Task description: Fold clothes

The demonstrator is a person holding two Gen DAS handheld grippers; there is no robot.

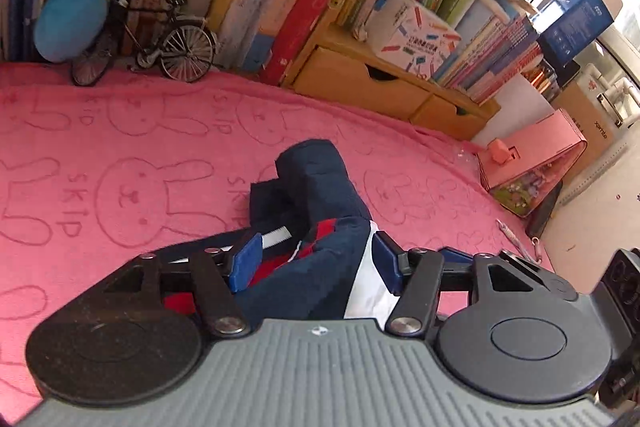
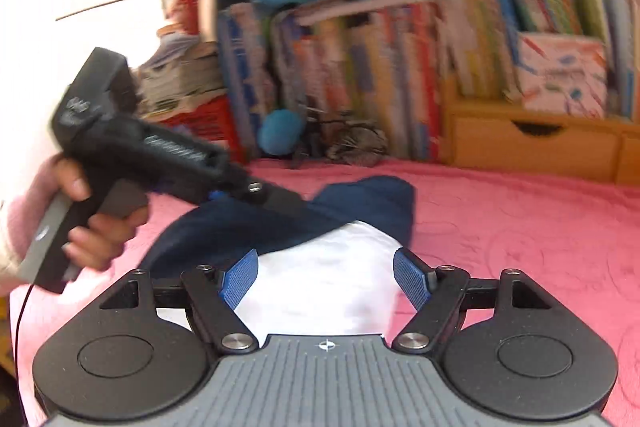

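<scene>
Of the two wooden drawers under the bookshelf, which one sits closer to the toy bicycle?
The larger drawer, the left one in the left wrist view. It lies towards the toy bicycle; the smaller drawer sits to its right, nearer the pink box.
</scene>
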